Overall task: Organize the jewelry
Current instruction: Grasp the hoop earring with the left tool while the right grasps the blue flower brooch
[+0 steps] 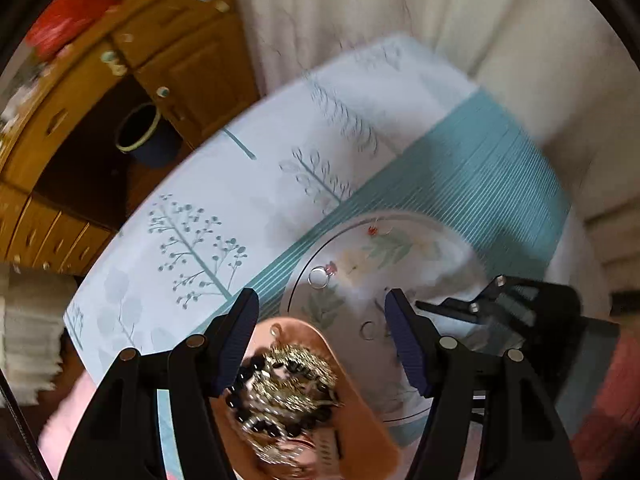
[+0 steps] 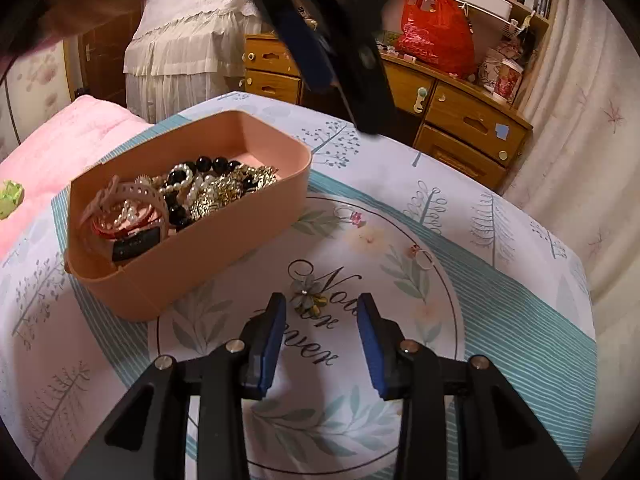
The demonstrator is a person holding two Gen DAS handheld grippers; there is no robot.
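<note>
A pink box [image 2: 192, 264] stands on the tree-print tablecloth [image 2: 512, 320], heaped with beads, pearls and gold chains [image 2: 208, 192]. Just past my right gripper's [image 2: 322, 300] open fingertips lies a small flower piece [image 2: 307, 294], untouched. Two rings rest farther out, one with a pink stone [image 2: 349, 213] and another [image 2: 424, 258]. My left gripper [image 1: 322, 296] points down over the same box [image 1: 360, 392], jaws wide and empty, with the jewelry heap [image 1: 288, 392] below them. A ring [image 1: 319, 278] lies beyond its tips. The left gripper [image 2: 332, 40] also shows overhead in the right wrist view.
A wooden dresser [image 2: 460, 120] with a red bag [image 2: 436, 36] stands behind the table. A pink cushion [image 2: 60, 140] lies at the left edge, and white curtains [image 2: 580, 100] hang to the right. Under the dresser sits a dark bucket [image 1: 140, 128].
</note>
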